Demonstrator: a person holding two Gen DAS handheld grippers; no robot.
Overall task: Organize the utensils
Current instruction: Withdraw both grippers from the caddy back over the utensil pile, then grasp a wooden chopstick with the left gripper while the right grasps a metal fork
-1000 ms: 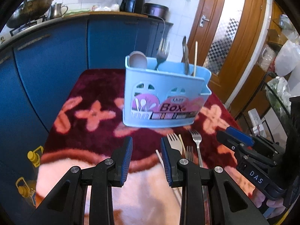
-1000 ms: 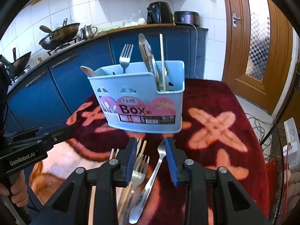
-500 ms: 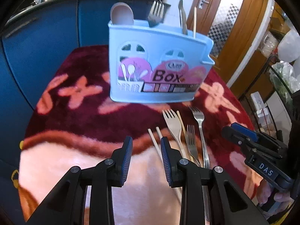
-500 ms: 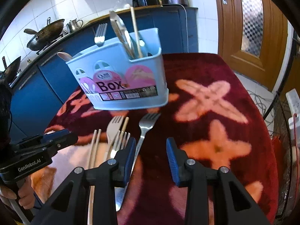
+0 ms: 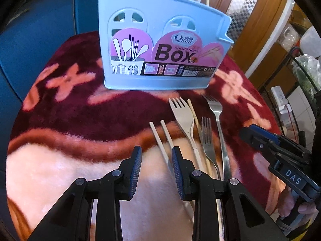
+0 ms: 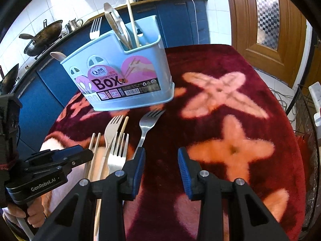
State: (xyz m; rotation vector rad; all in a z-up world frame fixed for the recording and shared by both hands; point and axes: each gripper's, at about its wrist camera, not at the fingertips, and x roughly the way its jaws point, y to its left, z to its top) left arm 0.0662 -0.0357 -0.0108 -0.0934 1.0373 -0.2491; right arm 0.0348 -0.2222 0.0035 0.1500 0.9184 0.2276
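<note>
A light blue utensil box (image 5: 160, 46) stands on the flowered red cloth (image 5: 80, 108); it also shows in the right wrist view (image 6: 124, 80). It holds a spoon, a fork, a steel utensil and a chopstick. In front of it lie a cream fork (image 5: 183, 118), two steel forks (image 5: 207, 136) (image 5: 218, 124), and chopsticks (image 5: 160, 140). My left gripper (image 5: 156, 154) is open and empty, just left of the chopsticks. My right gripper (image 6: 161, 158) is open and empty, just right of the long steel fork (image 6: 145, 130).
Blue kitchen cabinets (image 6: 176, 26) run behind the table, with woks (image 6: 44, 36) and a kettle on the counter. A wooden door (image 6: 268, 20) is at the right. A wire rack (image 6: 307, 120) and power strip stand past the table's right edge.
Both grippers have moved down and closer to the loose utensils. The box now fills more of both views. Both stay open and empty.
</note>
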